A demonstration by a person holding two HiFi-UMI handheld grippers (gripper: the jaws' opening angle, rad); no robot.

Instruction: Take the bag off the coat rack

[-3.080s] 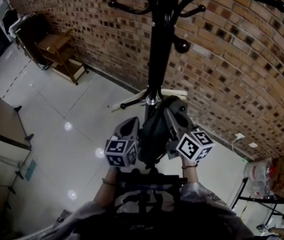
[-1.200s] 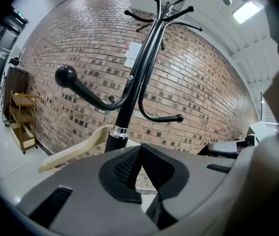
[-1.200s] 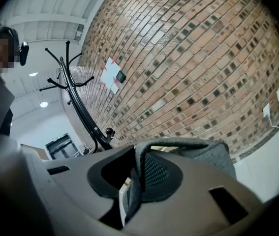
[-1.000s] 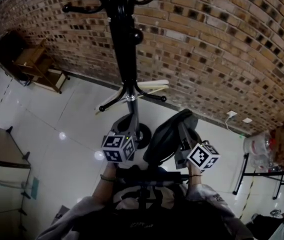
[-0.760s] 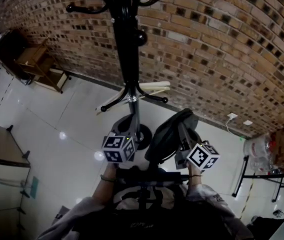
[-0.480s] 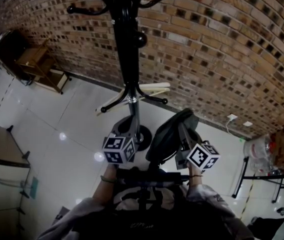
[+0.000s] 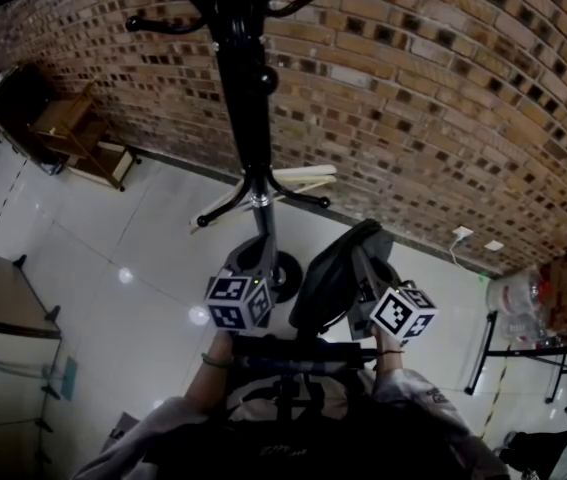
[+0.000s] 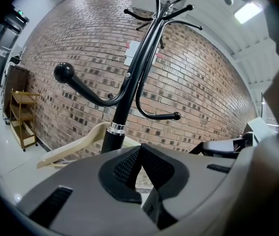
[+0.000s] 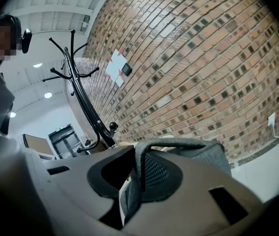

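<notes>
Your right gripper (image 9: 138,175) is squeezed tight on the grey cloth strap (image 9: 170,142) of the dark grey soft bag (image 7: 335,268). The strap runs up between the two jaws and loops over to the bag, which hangs just past them.

The bag is off the tall black metal coat rack (image 7: 246,98). None of the rack's hooks touch it. It hangs in the air over the shiny white floor (image 7: 113,268), just to the right of the foot of the rack and in front of the red brick wall (image 7: 443,118).

Your left gripper (image 8: 140,166) is closed too, with its two black pads pressed together and nothing between them. It points at the pole of the rack, below a curved hook with a round ball tip (image 8: 64,73).

A small brown wooden shelf cart (image 7: 78,118) stands by the wall, well off to the left.
</notes>
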